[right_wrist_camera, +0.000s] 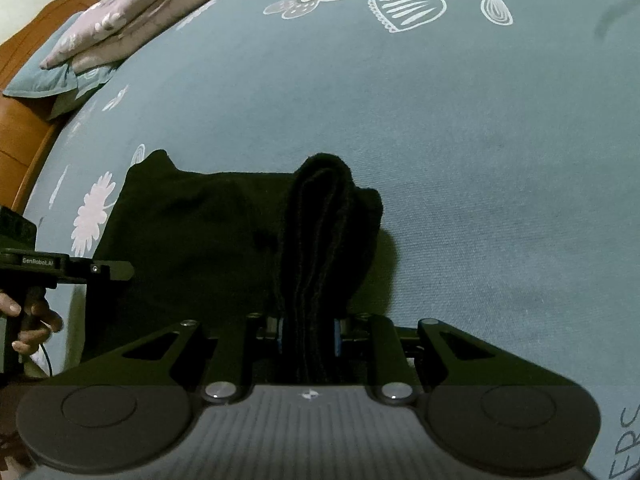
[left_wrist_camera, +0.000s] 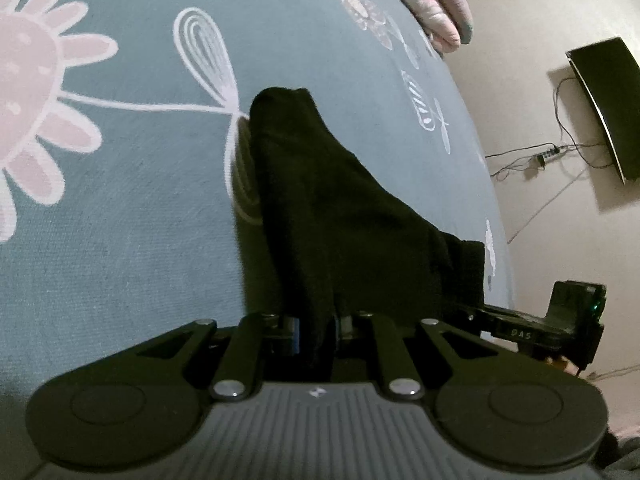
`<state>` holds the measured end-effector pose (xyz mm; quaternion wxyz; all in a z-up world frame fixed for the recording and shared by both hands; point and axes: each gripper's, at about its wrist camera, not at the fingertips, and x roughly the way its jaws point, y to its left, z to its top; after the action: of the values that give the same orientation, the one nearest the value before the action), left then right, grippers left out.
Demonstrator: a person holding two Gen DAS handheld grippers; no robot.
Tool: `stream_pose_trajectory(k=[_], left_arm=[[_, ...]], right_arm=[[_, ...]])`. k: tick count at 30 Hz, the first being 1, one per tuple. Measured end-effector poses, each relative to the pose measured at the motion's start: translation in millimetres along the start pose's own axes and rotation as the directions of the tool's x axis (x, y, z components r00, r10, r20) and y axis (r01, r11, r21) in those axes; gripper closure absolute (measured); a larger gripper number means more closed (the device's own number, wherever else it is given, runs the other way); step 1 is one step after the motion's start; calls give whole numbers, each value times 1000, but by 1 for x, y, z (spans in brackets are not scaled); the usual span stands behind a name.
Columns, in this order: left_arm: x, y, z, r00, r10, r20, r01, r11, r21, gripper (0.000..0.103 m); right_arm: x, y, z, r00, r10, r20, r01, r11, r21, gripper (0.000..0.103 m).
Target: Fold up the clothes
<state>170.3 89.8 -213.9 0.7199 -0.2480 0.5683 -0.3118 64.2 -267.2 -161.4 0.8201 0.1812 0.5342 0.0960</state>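
A black garment [left_wrist_camera: 320, 208] lies bunched on a blue-grey bed sheet [left_wrist_camera: 120, 220] printed with pink and white flowers. My left gripper [left_wrist_camera: 316, 328] is shut on one edge of it, and the cloth rises away from the fingers toward the middle of the bed. In the right wrist view the same black garment [right_wrist_camera: 192, 232] spreads to the left, and my right gripper [right_wrist_camera: 308, 334] is shut on a thick folded bunch of it. The other gripper [right_wrist_camera: 60, 268] shows at the left edge, held by a hand [right_wrist_camera: 32, 320].
Folded pink bedding and a blue pillow [right_wrist_camera: 92, 36] lie at the head of the bed by an orange wooden headboard [right_wrist_camera: 24, 136]. In the left wrist view, beyond the bed's edge, a dark monitor [left_wrist_camera: 608, 108] and cables [left_wrist_camera: 536, 160] sit against the wall.
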Motion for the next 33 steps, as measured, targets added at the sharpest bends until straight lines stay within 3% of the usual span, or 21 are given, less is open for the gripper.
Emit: stream_pose_trajectory(k=[18, 23, 28, 33], left_arm=[[3, 2, 0, 1000, 15, 4, -15, 996, -90, 92], [3, -25, -4, 987, 157, 25, -156, 987, -35, 94], [2, -58, -7, 953, 297, 60, -300, 953, 52, 95], [-5, -84, -13, 920, 377, 104, -386, 917, 99, 96]], right_arm=[[-3, -4, -4, 1000, 9, 11, -9, 999, 33, 79], [-5, 0, -6, 1000, -19, 23, 18, 999, 28, 80], [-7, 7, -7, 998, -57, 32, 57, 998, 16, 80], [-15, 14, -8, 996, -75, 48, 76, 997, -14, 80]])
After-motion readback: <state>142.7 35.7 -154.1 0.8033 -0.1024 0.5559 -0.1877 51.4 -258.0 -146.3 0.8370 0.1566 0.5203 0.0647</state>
